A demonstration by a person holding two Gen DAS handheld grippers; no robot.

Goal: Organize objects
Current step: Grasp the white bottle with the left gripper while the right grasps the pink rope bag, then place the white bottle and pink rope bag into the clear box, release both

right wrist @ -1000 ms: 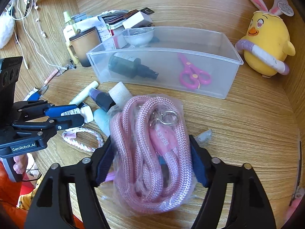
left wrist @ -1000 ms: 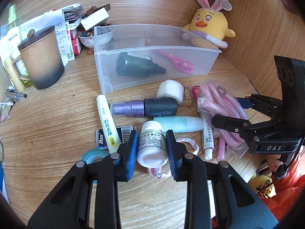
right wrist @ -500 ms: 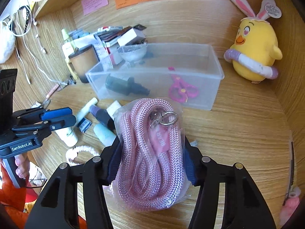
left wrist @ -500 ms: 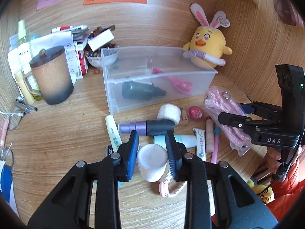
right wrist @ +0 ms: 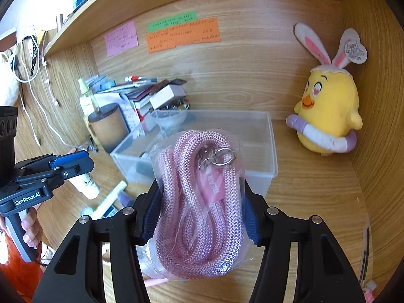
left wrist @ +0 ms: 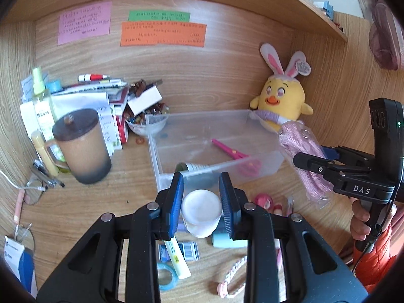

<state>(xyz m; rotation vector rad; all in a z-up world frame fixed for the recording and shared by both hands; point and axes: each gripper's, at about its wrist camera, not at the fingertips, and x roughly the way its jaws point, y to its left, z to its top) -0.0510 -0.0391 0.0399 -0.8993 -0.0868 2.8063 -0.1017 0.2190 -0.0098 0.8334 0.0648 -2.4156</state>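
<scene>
At nine o'clock on the wooden desk stands a brown lidded ceramic mug (left wrist: 82, 146), matte and heavy-looking. At centre, we have the left gripper (left wrist: 201, 203) pinching a small white plastic pill bottle (left wrist: 201, 212) by its round sides, lifted clear of the desk; we judge it light, rigid and smooth, so a mid-body hold is best. Beyond it, at twelve o'clock, sits the clear rectangular plastic bin (left wrist: 267, 159) with pink scissors (left wrist: 236, 154) inside. At three o'clock, our right gripper (right wrist: 200, 210) clamps a coiled pink braided rope in a crinkly clear bag (right wrist: 202, 207), held up near the bin. Its jaws have just been closing, squeezing the coil. Soft, compressible, slippery film; gripping across the coil's middle holds best.
</scene>
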